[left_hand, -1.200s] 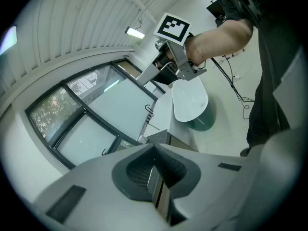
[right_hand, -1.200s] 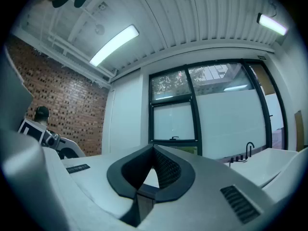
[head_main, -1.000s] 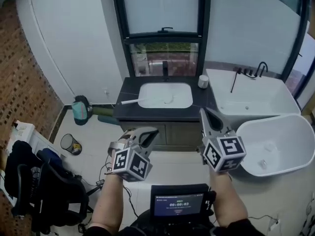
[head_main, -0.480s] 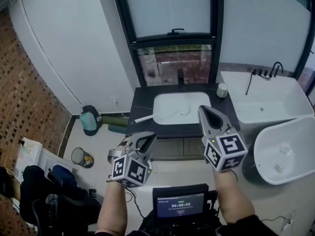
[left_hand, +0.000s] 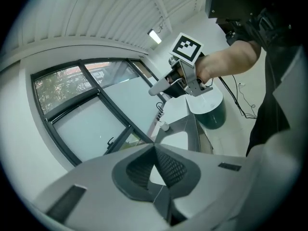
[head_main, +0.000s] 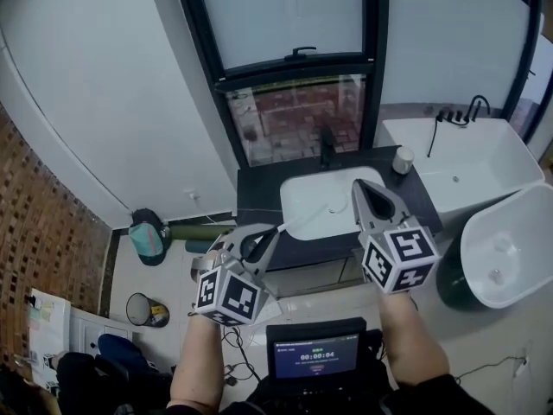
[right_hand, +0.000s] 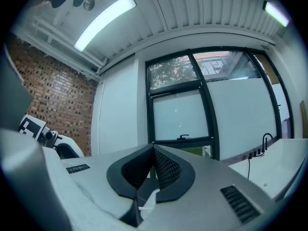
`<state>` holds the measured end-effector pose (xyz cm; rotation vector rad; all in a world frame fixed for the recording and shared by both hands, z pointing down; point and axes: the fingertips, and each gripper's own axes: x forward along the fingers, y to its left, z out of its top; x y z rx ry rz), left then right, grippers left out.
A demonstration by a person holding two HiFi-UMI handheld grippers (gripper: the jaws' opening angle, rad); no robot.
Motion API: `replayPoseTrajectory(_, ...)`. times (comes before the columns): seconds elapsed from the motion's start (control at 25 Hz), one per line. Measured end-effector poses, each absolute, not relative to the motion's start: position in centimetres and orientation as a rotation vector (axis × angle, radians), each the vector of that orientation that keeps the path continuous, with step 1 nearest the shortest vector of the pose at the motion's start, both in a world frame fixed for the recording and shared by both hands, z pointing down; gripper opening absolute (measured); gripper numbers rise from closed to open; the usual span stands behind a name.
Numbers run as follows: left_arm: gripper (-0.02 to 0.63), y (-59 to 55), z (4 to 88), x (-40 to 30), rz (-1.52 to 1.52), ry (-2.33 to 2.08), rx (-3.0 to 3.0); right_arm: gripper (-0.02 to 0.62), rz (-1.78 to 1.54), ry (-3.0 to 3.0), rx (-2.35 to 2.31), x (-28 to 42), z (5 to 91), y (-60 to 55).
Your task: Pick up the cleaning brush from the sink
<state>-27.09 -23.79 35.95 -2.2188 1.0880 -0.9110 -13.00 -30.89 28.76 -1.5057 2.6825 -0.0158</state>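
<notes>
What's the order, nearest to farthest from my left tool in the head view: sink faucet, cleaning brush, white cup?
1. Cleaning brush, its handle right beside the left tool.
2. Sink faucet, behind the basin.
3. White cup, at the right end of the counter.

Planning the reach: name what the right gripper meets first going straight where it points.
Likely the black-framed frosted-glass window behind the white sink; the shut right gripper points level at it, though depth is unclear.

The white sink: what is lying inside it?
In the sink, a thin white brush handle slants in over the left rim toward a small mark near the middle, too small to identify. The right tongs cover the basin's right edge, so nothing shows there.
</notes>
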Motion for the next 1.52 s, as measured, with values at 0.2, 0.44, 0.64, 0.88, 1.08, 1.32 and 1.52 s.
replayPoseTrajectory(0.2,0.005,-31.5,34.5,-31.5,-0.755,1.121,-2.373,0.002,-0.065,2.676,-1.500,-17.6,29.4,-37.8)
replayPoseTrajectory(0.44,0.005,-41.0,35.4,-36.9,-0.667,1.127,-2.521,0.002,-0.216,2.656,-1.564,-22.4,32.9,-46.6)
replayPoseTrajectory(0.64,0.005,-48.0,38.6,-43.3,-0.702,1.120,-2.655,0.002,-0.388,2.556,-1.735,-25.9,37.8,-51.9)
replayPoseTrajectory(0.88,0.005,-54.4,44.1,-46.5,-0.675,1.128,-2.974,0.083,-0.752,2.448,-1.855,-28.4,46.2,-56.6)
replayPoseTrajectory(1.08,0.011,-58.1,48.0,-46.4,-0.770,1.188,-3.002,0.165,-1.122,2.356,-1.857,-29.2,54.7,-59.7)
replayPoseTrajectory(1.32,0.046,-62.0,56.1,-46.3,-0.979,1.294,-3.104,0.255,-1.638,2.100,-1.859,-30.9,65.7,-60.9)
replayPoseTrajectory(1.52,0.046,-64.4,59.7,-45.9,-1.061,1.309,-3.149,0.255,-1.803,2.013,-1.943,-31.1,71.6,-63.0)
